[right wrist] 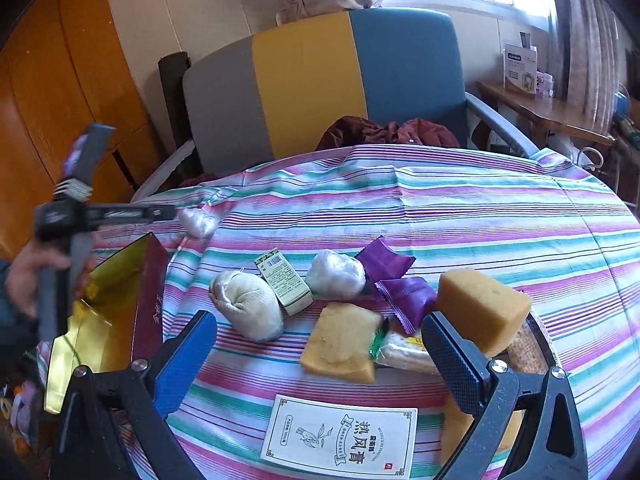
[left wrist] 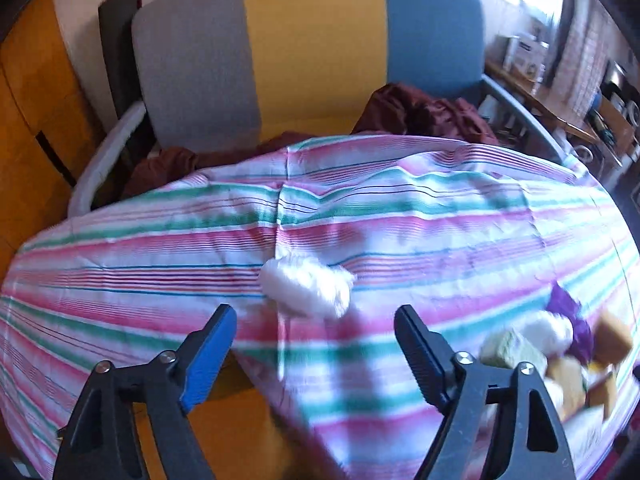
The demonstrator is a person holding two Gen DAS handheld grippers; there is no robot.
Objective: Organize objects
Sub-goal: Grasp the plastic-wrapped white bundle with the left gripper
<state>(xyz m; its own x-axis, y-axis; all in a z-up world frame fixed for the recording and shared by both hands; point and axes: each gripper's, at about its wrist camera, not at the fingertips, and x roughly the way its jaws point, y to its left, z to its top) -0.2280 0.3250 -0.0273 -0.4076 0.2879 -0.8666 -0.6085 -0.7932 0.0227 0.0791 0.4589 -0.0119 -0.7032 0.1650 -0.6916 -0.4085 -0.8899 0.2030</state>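
With both sets of jaws wide and empty, I centre the left gripper [left wrist: 314, 354] squarely over the white bundle [left wrist: 306, 288] at mid-frame before closing, while the right gripper [right wrist: 320, 354] waits.

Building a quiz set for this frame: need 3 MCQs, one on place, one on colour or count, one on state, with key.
1. Where does the box with the gold lining stand on the table?
A. at its left edge
B. at its middle
C. on the chair

2. How many purple wrappers lie on the striped cloth?
A. none
B. two
C. five

3. How does the left tool stand?
A. shut on a sponge
B. shut on the cloth
C. open, holding nothing

Key: 1 A, the box sits at the left edge in the right wrist view. 2 B, two purple wrappers lie side by side on the striped cloth. 3 C, the left tool has its jaws apart, short of the white bundle.
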